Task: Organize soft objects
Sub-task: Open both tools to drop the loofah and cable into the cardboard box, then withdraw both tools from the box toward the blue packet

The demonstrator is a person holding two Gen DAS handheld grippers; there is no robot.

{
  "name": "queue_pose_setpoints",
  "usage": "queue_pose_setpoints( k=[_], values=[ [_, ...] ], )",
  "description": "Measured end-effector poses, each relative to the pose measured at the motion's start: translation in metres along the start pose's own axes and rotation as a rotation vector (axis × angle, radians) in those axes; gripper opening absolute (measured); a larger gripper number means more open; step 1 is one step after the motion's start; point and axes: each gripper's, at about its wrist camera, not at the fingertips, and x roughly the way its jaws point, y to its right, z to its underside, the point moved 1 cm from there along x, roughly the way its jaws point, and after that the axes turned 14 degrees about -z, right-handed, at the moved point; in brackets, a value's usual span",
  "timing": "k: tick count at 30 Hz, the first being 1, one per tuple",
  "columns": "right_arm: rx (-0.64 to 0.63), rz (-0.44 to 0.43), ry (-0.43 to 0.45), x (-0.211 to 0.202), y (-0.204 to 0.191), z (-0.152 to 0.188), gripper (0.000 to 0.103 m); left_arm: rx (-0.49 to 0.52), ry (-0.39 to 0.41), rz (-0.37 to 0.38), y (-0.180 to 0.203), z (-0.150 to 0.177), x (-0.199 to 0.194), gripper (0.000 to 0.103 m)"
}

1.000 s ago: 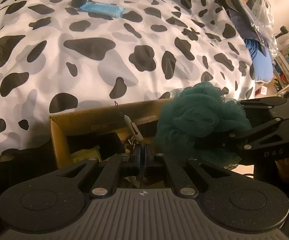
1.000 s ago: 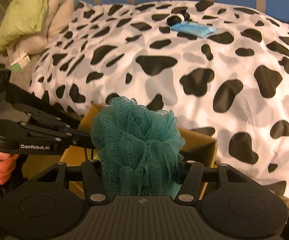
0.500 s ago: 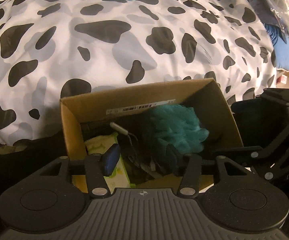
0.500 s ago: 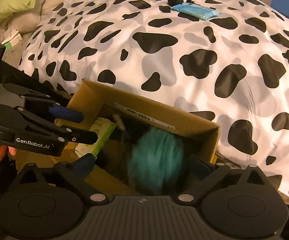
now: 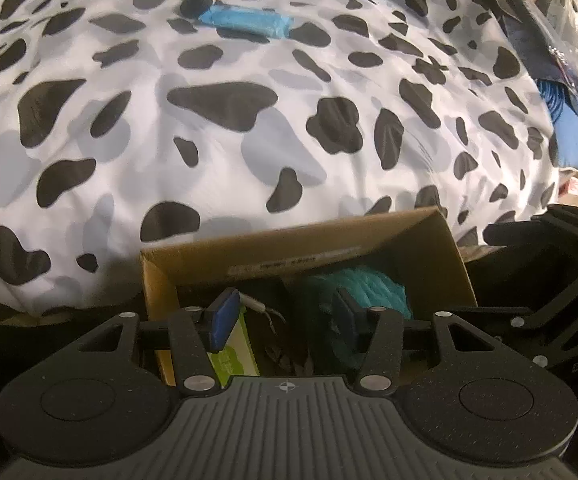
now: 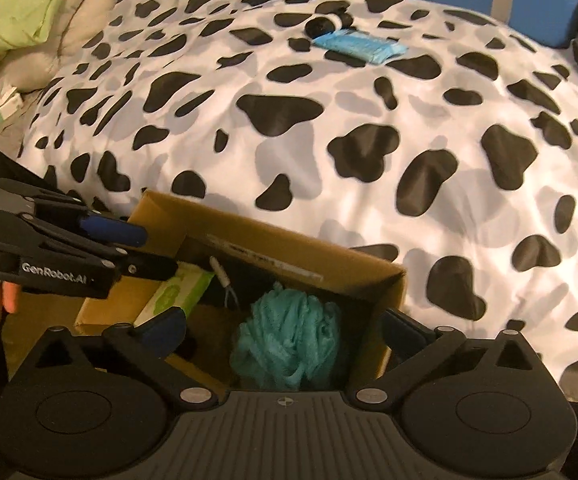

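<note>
A teal mesh bath sponge [image 6: 289, 340] lies inside the open cardboard box [image 6: 301, 256] at the near edge of the bed; it also shows in the left wrist view [image 5: 365, 288], in the box [image 5: 289, 244]. My right gripper [image 6: 285, 328] is open and empty just above the sponge. My left gripper [image 5: 285, 312] is open and empty over the box; it shows from the side in the right wrist view [image 6: 129, 240]. A blue soft packet [image 6: 359, 46] and a rolled black item [image 6: 327, 22] lie far back on the bed; the packet also shows in the left wrist view [image 5: 245, 20].
The box also holds a green-and-white pack [image 6: 177, 292] and a thin cord [image 6: 225, 280]. The cow-print duvet [image 6: 329, 140] covers the bed. A green pillow [image 6: 17, 8] sits at the far left. Bags and blue things [image 5: 545, 40] are piled at the right.
My right gripper opened and let the teal sponge drop into the box. My left gripper, shut a second ago, opened. Both grippers have drawn back a little from the box.
</note>
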Motion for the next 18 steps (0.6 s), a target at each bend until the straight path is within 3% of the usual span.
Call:
queue_pose_setpoints(
  k=[10, 18],
  values=[
    [0.062, 0.041, 0.065, -0.011, 0.018, -0.002, 0.103, -0.001, 0.009, -0.028, 0.003, 0.0, -0.001, 0.05],
    [0.075, 0.04, 0.096, -0.009, 0.02, -0.01, 0.103, -0.003, 0.099, -0.036, 0.0, -0.003, -0.007, 0.05]
  ],
)
